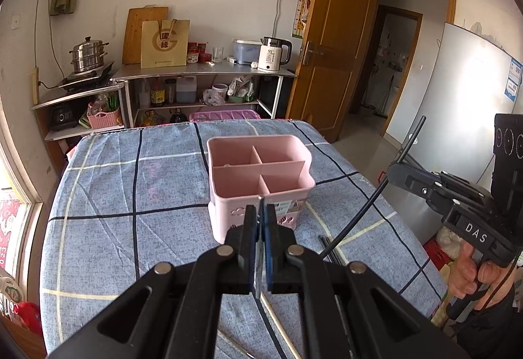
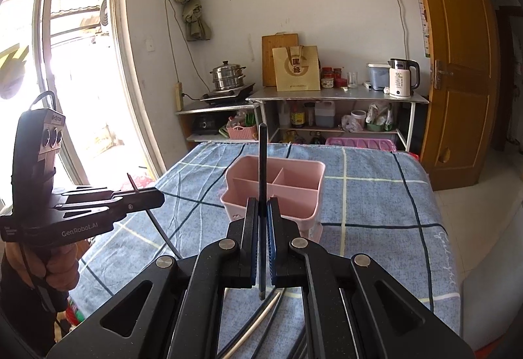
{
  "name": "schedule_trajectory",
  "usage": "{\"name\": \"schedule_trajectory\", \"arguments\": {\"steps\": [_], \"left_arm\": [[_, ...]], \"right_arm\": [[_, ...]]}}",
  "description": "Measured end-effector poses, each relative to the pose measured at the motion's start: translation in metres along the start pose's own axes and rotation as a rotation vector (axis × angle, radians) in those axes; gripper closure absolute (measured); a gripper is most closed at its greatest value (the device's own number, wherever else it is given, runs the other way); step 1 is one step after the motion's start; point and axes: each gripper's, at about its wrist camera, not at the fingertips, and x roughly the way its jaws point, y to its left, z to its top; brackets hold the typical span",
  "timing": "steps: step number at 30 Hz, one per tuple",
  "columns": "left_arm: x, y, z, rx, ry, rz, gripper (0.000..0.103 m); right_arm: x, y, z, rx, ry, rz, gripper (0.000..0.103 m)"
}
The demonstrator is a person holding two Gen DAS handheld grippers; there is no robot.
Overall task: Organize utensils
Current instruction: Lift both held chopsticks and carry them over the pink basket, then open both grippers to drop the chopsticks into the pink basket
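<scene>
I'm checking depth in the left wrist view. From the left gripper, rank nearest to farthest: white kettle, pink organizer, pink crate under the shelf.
1. Pink organizer, on the table just beyond the left gripper.
2. Pink crate, past the table's far edge, low.
3. White kettle, on the shelf top by the wall.

surface: table (image 1: 130, 182), blue checked cloth | on it: pink caddy (image 1: 258, 182); loose chopsticks (image 1: 330, 249)
</scene>
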Motion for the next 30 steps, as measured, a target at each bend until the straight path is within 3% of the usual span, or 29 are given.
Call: {"name": "schedule_trajectory", "arguments": {"steps": [17,22,30], "left_arm": [[0.014,0.018,0.096,-0.029,-0.145,-0.001,0.098],[0.040,0.027,0.095,-0.047,-0.119,-0.003,0.098],[0.085,0.039,0.072,-0.073,-0.026,0.009,0.098]], "right_arm": [[0.028,0.001,0.077,0.011,-0.168,-0.003,0.098],[0.052,0.005,0.076,0.009,-0.148,0.007,0.098],[0.097,-0.009,0.051,0.045,-0.031,0.005,0.098]]}}
